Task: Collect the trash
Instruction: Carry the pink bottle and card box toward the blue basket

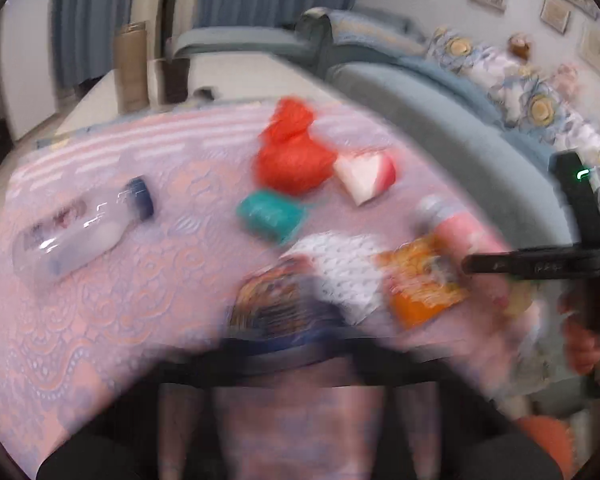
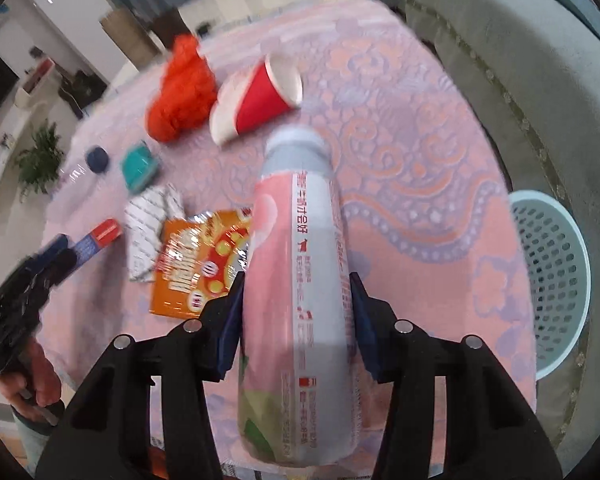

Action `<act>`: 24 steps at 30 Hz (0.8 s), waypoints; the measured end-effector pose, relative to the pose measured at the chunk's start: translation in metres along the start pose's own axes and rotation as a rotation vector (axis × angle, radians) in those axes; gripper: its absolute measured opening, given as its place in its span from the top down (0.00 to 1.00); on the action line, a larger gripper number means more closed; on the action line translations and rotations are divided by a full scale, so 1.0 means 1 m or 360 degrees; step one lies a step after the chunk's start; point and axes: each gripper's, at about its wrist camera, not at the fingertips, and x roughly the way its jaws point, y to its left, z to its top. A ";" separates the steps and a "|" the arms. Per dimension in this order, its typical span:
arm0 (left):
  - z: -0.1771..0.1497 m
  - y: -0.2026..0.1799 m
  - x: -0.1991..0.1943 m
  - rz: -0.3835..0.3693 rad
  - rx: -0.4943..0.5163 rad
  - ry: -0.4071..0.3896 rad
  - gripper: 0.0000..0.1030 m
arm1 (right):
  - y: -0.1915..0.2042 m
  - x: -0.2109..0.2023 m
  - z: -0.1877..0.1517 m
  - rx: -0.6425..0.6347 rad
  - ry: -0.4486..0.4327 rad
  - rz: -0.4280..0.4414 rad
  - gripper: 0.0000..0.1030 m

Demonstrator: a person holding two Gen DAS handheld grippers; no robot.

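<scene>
- right gripper (image 2: pixel 296 320) clamped on the pink bottle (image 2: pixel 296 280), blue pads pressed on both sides of the body, grey cap pointing away from the camera over the tablecloth (image 2: pixel 420 160)
- left gripper (image 2: pixel 66 252) has its jaws closed on a blue-and-red wrapper (image 2: pixel 96 240), seen in the right wrist view left of the bottle; left wrist view is too motion-blurred to confirm the grip
- orange snack packet (image 2: pixel 196 268) lies flat, touching the bottle's left side
- white dotted wrapper (image 2: pixel 148 232) just left of the orange packet, teal packet (image 2: pixel 140 166) beyond it
- red paper cup (image 2: pixel 260 100) on its side beyond the bottle cap, orange-red plastic bag (image 2: pixel 180 88) just left of the cup
- clear bottle with dark blue cap (image 1: pixel 84 228) lies on its side, well left of the pink bottle
- pale blue perforated basket (image 2: pixel 556 280) right of the bottle, off the table edge, beside the grey sofa (image 2: pixel 520 80)
</scene>
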 end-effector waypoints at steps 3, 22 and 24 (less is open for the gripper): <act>0.018 -0.013 -0.004 0.0062 0.0017 0.0000 1.00 | -0.002 -0.025 0.001 -0.0013 -0.0103 0.0014 0.56; -0.026 -0.015 0.065 0.0353 0.0126 0.0547 0.39 | 0.004 0.011 -0.018 -0.0158 0.0112 -0.0116 0.46; -0.024 -0.018 0.066 0.0338 0.0126 0.0540 0.44 | 0.005 0.018 -0.010 -0.0161 0.0137 -0.0129 0.45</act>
